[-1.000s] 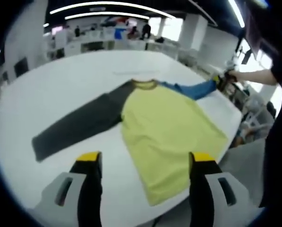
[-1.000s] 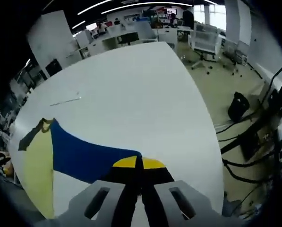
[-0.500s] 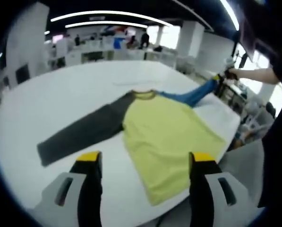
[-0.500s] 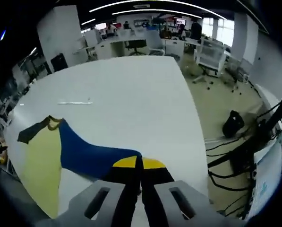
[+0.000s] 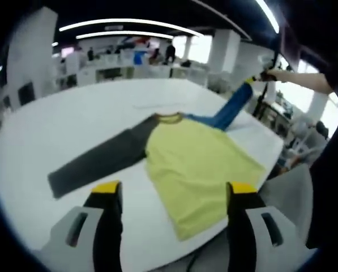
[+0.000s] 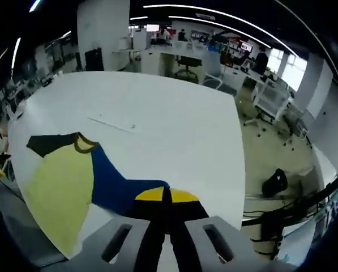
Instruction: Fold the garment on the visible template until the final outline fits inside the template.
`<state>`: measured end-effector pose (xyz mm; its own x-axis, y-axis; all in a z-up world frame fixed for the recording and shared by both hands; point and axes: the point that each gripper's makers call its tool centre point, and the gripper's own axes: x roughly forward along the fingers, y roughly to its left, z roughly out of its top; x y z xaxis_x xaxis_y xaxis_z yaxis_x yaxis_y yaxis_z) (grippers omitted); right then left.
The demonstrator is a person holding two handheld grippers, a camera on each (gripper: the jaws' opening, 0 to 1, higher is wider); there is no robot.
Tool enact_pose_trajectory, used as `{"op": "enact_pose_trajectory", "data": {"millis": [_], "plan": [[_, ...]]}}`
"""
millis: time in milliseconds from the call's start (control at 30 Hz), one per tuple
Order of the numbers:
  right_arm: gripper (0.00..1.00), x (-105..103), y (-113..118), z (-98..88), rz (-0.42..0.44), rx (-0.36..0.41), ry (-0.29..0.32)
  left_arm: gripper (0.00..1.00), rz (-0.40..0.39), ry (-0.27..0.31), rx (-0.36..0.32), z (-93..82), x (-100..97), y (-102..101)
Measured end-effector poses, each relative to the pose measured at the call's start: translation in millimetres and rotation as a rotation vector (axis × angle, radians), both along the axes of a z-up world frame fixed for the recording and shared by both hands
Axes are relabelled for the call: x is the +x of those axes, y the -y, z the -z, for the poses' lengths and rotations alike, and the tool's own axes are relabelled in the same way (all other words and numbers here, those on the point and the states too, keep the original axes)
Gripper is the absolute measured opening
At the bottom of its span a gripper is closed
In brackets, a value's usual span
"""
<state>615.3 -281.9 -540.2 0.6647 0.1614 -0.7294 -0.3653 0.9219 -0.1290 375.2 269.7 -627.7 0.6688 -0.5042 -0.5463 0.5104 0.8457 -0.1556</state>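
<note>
Right gripper (image 6: 167, 195) pinches blue sleeve (image 6: 115, 184) (raised off table (image 5: 72, 119)); left gripper (image 5: 171, 190) spread above shirt hem (image 5: 205, 224).

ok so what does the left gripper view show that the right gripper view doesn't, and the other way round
Left gripper view: the whole shirt, including the full dark grey sleeve lying flat, the open left gripper, and a person's arm holding the blue sleeve raised off the table.

Right gripper view: the right gripper shut on the blue sleeve's end, plus the floor beside the table with a dark bag and office chairs.

Both: the yellow shirt body, its collar, the blue sleeve, the white table and a thin pale strip on the table beyond the collar.
</note>
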Motion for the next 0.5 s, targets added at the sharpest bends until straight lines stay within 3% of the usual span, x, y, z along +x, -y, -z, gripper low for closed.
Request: {"op": "enact_pose_trajectory", "data": {"millis": [167, 400, 500], "plan": [[0.01, -1, -46, -19.6, -0.092, -0.004, -0.002, 0.71, 0.034, 0.012, 0.009, -0.7, 0.7, 0], [0.01, -14, -130, -39.5, -0.189, 0.158, -0.051, 0.71, 0.056, 0.028, 0.004, -3.2, 1.3, -5], [0.01, -15, -152, -42.2, -0.203, 0.195, -0.069, 0.71, 0.057, 0.031, 0.000, -2.9, 0.7, -9]]}}
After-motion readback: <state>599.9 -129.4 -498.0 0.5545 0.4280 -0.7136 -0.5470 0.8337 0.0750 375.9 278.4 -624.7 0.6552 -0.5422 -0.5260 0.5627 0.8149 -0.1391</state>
